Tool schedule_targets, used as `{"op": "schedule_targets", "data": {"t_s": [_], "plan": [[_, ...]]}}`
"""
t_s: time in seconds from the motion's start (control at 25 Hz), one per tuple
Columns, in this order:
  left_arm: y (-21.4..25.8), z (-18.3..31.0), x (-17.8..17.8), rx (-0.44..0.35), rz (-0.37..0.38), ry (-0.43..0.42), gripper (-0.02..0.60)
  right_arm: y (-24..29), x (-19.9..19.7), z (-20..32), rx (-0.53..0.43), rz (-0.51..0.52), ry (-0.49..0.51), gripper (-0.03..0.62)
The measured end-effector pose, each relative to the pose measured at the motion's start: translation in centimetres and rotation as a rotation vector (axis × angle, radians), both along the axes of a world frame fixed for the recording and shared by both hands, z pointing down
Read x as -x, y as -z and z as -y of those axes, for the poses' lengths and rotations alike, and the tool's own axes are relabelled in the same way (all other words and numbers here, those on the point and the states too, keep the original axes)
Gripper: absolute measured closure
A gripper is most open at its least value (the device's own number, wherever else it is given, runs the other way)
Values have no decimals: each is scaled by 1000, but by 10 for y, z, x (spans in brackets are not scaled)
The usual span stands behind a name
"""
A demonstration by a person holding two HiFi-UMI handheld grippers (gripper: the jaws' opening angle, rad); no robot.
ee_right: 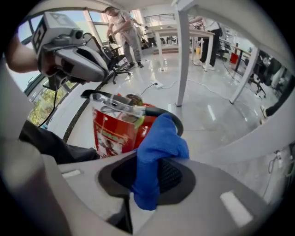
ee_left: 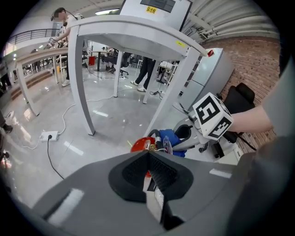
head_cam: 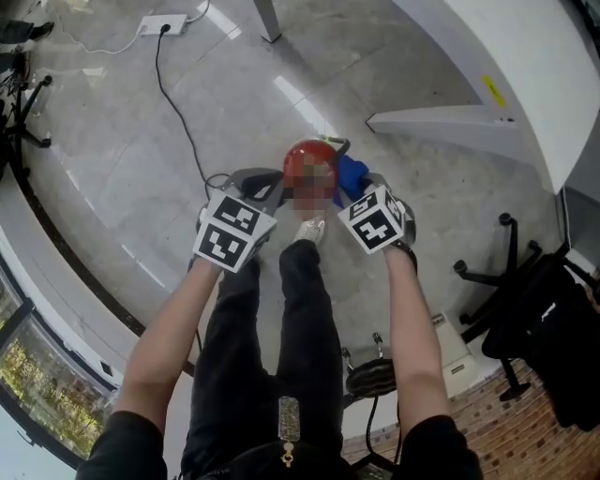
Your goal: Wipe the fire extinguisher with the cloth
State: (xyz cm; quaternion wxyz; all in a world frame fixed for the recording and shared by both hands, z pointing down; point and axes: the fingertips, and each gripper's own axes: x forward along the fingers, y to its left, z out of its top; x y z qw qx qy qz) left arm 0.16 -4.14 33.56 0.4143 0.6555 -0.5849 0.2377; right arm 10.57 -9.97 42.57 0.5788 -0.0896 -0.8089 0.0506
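Open-plan office or lab, white desks (ee_left: 138, 34), wheeled office chairs (head_cam: 539, 319), power strip (head_cam: 161, 24) on glossy floor (head_cam: 122, 159), brick wall (ee_left: 258, 60)

Bright, even daylight throughout. Streaky glare on glossy floor (head_cam: 291, 98); shadows soft and faint. Heavy fisheye bending and black vignette at corners of both gripper views. Head view sharp.

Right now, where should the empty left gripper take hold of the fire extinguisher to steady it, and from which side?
Likely the top handle, from above on the left: the fire extinguisher stands upright, its body looks too wide for jaws, and the cloth sits at its right.
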Motion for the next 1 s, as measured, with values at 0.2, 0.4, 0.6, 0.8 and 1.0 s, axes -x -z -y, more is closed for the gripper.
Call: {"op": "schedule_targets", "data": {"t_s": [0.2, 0.4, 0.6, 0.8, 1.0], "plan": [[5, -15, -9, -10, -7, -18, 575, 20, 13, -8, 23, 97, 5, 494], [6, -24, -9, -22, -19, -21, 575, 26, 24, -24, 84, 164, -6, 494], [6, -37, -13, -30, -25, -48, 575, 19, 20, -38, 140, 204, -145, 494], [5, -51, -14, -18, -20, -86, 575, 18, 19, -47, 192, 237, -273, 494], [3, -55, -22, -11, -20, -117, 575, 13, 14, -32, 104, 213, -227, 494]]}}
